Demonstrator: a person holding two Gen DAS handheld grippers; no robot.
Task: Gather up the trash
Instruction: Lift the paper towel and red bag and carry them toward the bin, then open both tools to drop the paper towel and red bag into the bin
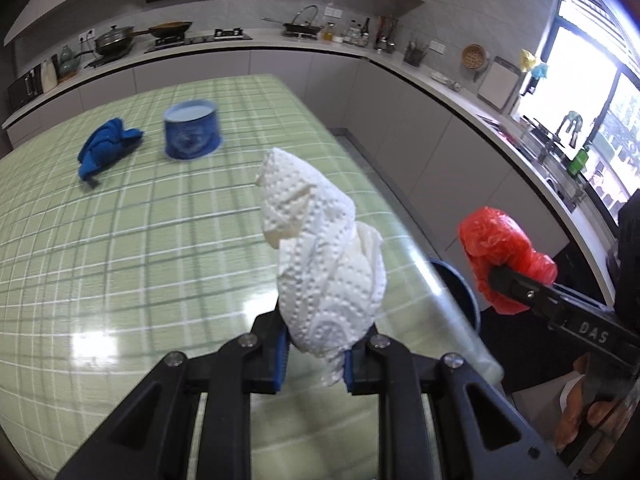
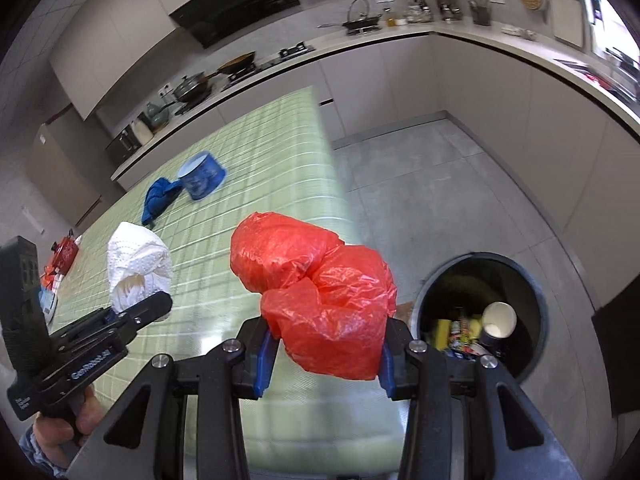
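L gripper (image 1: pixel 316 354) clamped on paper towel wad (image 1: pixel 324 248); R gripper (image 2: pixel 324 354) clamped on red bag (image 2: pixel 316 296); both held clear of table (image 1: pixel 120 248), prob for drop into bin (image 2: pixel 532 276).

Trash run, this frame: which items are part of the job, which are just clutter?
Job:
- paper towel, in left claw
- red bag, in right claw
- bin on the floor, already holding trash

Clutter:
- blue cloth on table
- blue bowl
- pans on counter
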